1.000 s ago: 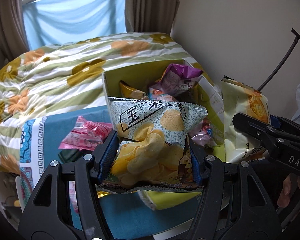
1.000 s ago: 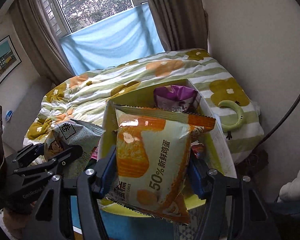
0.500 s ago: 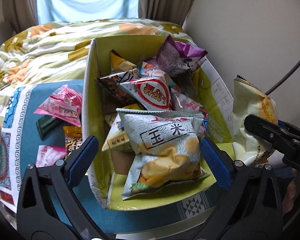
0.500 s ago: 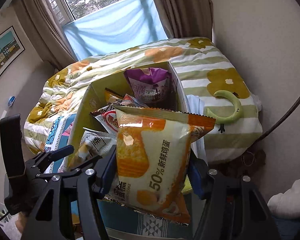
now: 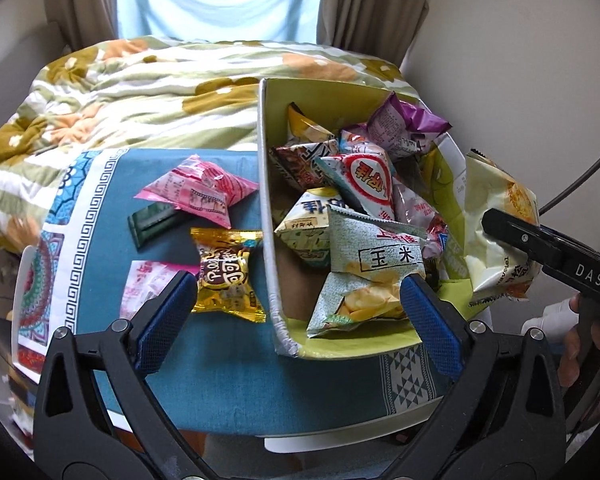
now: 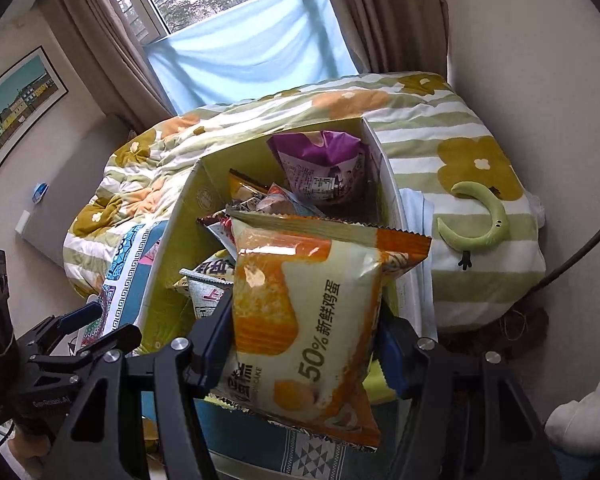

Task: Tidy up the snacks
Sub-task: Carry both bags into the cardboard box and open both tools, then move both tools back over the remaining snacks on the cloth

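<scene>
Box yellow-green inside, white edge | cloth teal, white key-pattern border | quilt green-and-white stripes, mustard and orange flowers | corn chip bag pale green, yellow chips | cake bag orange and cream | loose packets: pink, gold

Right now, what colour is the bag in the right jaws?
Orange and cream bag, clearest in the right wrist view.

Yellow-green box heaped with snack packets; orange egg-cake bag upright above its near edge.
</scene>
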